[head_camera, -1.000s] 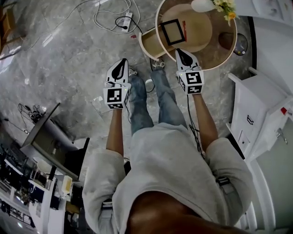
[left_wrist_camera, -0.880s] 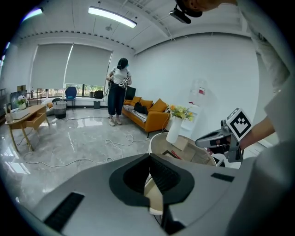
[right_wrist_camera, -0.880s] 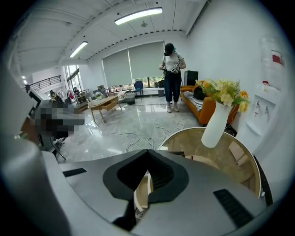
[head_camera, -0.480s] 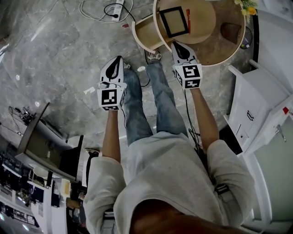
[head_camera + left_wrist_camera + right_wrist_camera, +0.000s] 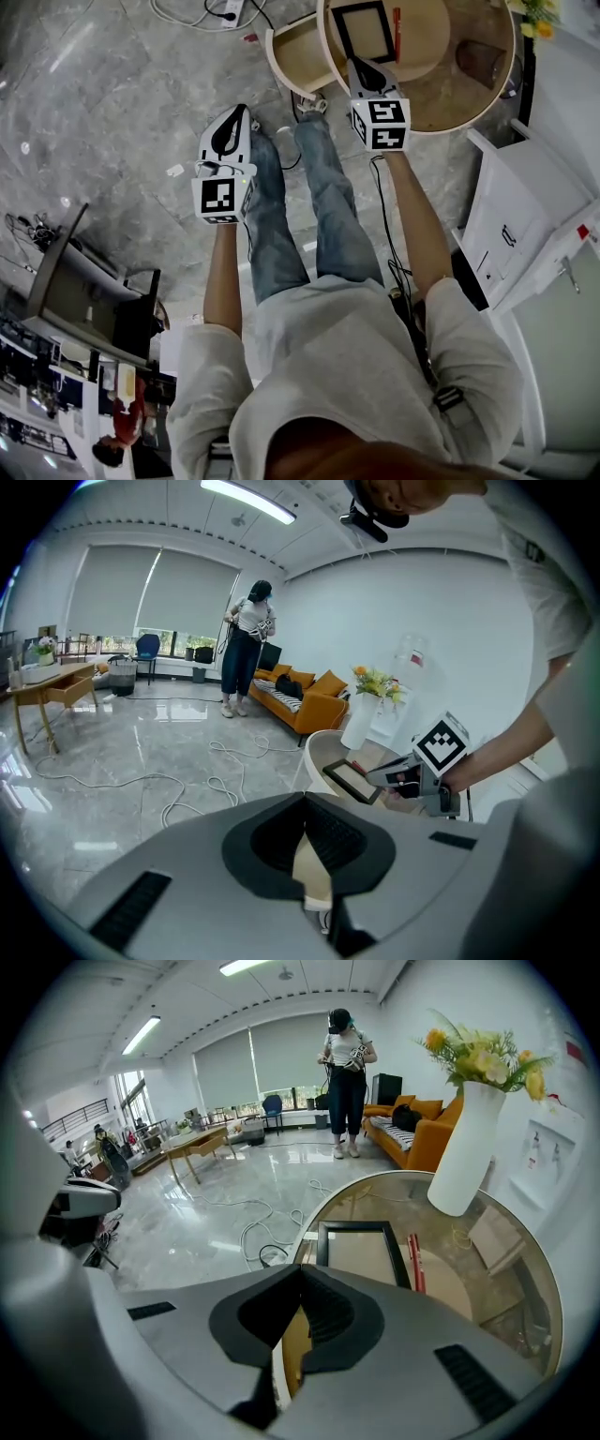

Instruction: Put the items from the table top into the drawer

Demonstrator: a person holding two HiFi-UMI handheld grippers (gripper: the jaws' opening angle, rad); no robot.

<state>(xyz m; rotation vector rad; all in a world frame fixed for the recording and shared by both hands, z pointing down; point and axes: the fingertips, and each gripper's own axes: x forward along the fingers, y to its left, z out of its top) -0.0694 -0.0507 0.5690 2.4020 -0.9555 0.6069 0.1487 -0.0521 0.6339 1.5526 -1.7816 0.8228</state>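
Note:
A black-framed picture [image 5: 361,28] and a red pen [image 5: 397,22] lie on the round glass table [image 5: 441,117]. A tan drawer [image 5: 292,62] stands open at the table's left side. My right gripper [image 5: 356,64] is shut and empty, its tip over the table's near rim just short of the frame [image 5: 356,1252]; the pen [image 5: 415,1262] lies right of the frame. My left gripper [image 5: 246,114] is also shut and empty, out over the floor, left of the drawer. In the left gripper view, the frame [image 5: 351,780] shows beside the right gripper [image 5: 375,778].
A white vase of flowers [image 5: 464,1147] stands at the table's far side. A white cabinet [image 5: 525,216] is close on the right. Cables and a power strip [image 5: 230,7] lie on the floor beyond the drawer. Another person [image 5: 347,1082] stands far off.
The person has stepped toward the table. Both grippers moved forward; the right one now reaches the table's rim by the frame. Both stayed shut.

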